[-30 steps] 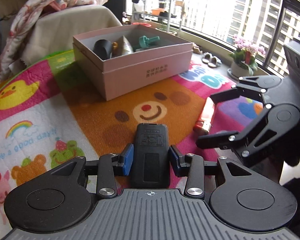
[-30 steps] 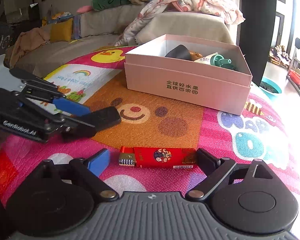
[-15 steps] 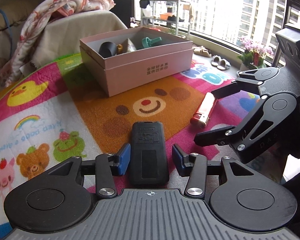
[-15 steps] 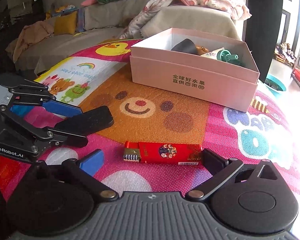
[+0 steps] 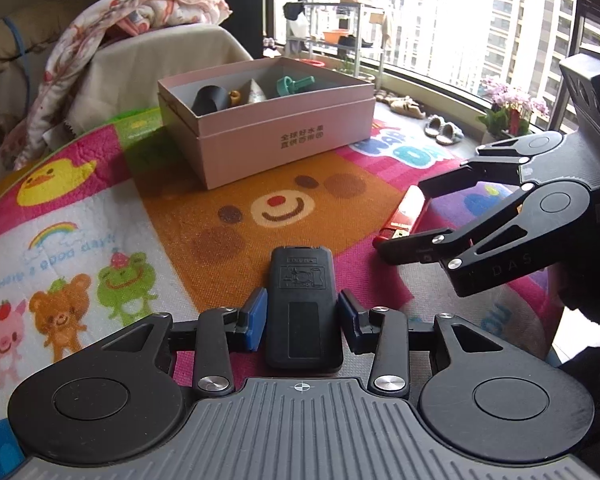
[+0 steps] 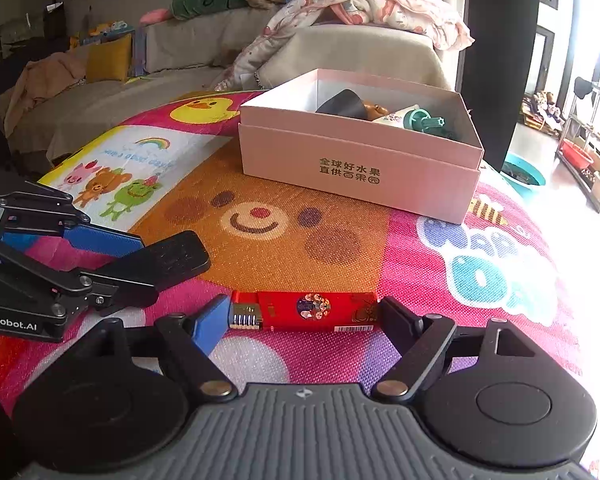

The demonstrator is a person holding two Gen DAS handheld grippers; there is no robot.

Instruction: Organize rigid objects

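Observation:
A black remote (image 5: 302, 300) lies on the play mat between the blue pads of my left gripper (image 5: 302, 314); small gaps show on both sides, so the gripper is open around it. A red lighter (image 6: 306, 311) lies crosswise between the fingers of my right gripper (image 6: 304, 316), whose fingertips sit at its two ends without visibly clamping. The lighter also shows in the left wrist view (image 5: 406, 214). A pink open box (image 5: 268, 120) holds a black object, a teal toy and other small items.
The colourful mat (image 6: 308, 236) covers the surface. A sofa with a patterned blanket (image 6: 364, 4) stands behind the box. A window, a flower pot (image 5: 508, 114) and slippers lie to the right. The left gripper with the remote shows in the right wrist view (image 6: 100, 268).
The left gripper's pads have parted slightly from the remote. The right gripper has moved in so its fingers now flank the lighter's ends. Both views pulled back a little from the box.

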